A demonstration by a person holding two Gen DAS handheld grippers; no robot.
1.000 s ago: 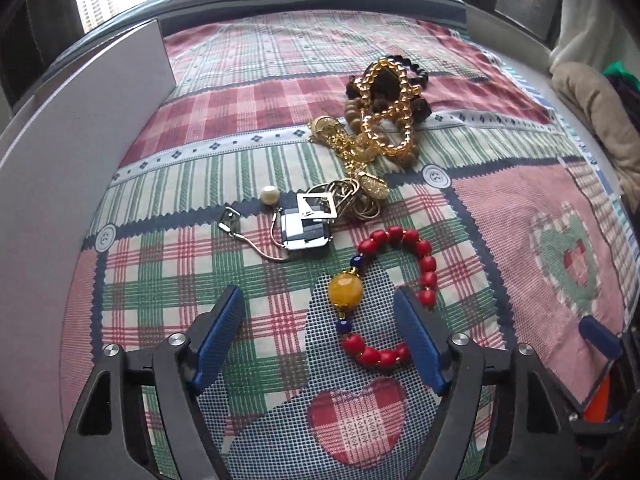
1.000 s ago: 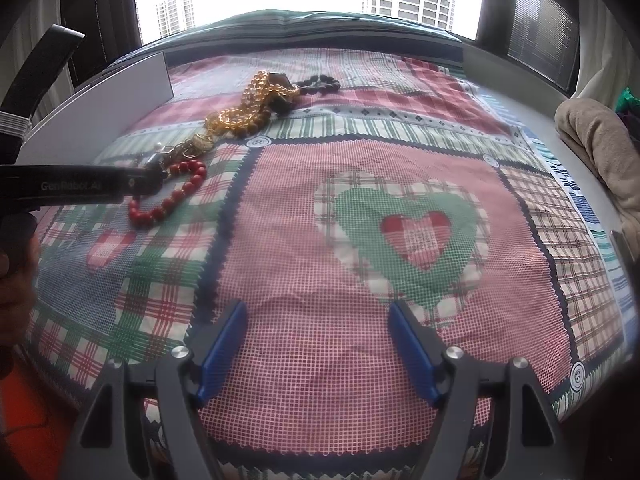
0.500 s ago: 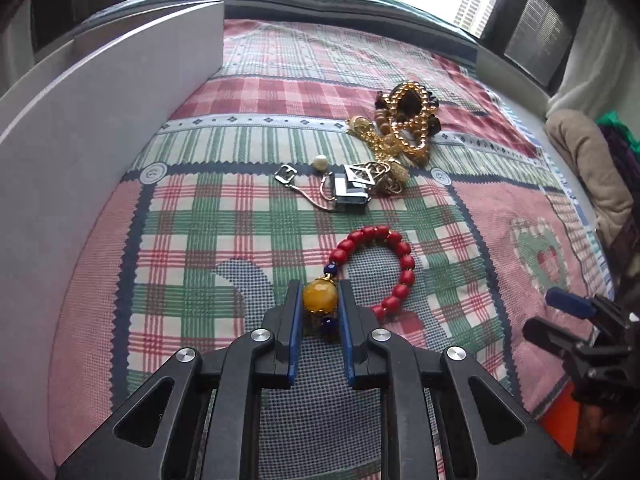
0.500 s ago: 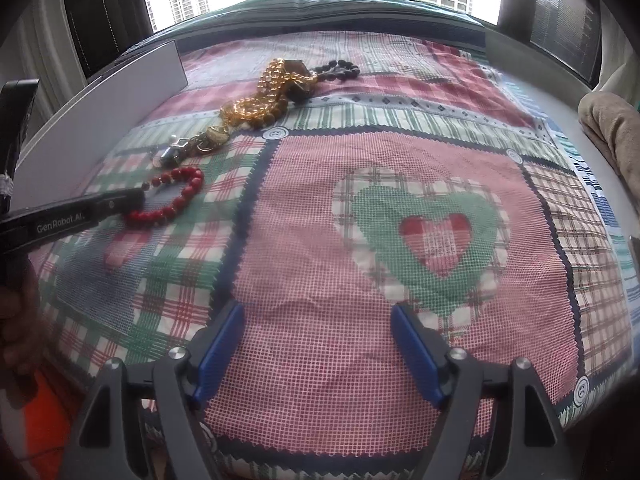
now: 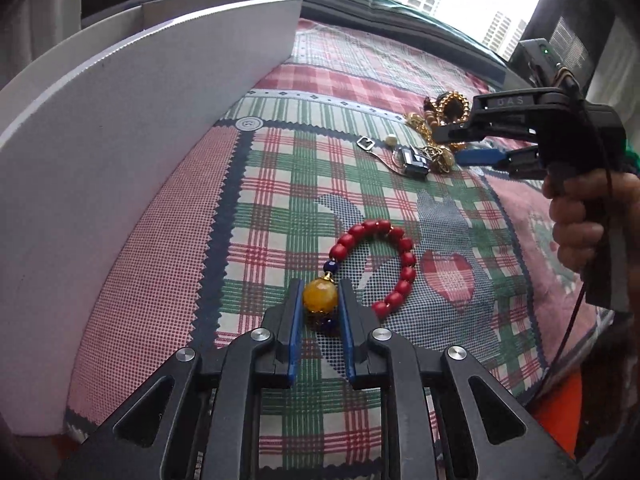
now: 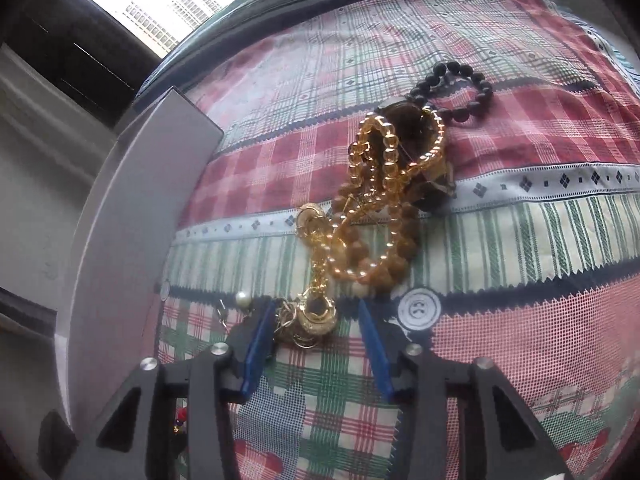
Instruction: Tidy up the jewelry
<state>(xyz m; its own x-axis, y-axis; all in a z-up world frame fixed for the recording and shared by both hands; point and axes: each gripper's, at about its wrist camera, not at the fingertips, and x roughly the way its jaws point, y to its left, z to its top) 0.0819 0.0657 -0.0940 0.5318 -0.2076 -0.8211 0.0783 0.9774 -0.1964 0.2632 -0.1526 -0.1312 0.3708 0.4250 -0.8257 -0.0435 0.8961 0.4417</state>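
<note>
The left tool [image 5: 320, 300] clenches the red bracelet [image 5: 376, 264]; the right tool [image 6: 316, 320], released, straddles the gold tangle [image 6: 312, 320]. Next: close, lift.

From our left wrist we look low across the bed [image 5: 460, 216]; our right wrist sits close over the gold jewelry pile [image 6: 372, 216], which both views share.

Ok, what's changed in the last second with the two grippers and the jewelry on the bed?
The left gripper closed on the yellow bead of the red bead bracelet and dragged it nearer the white box. The right gripper, open, moved from bare quilt up to the gold jewelry pile, straddling a gold pendant. The pile itself looks undisturbed.
</note>
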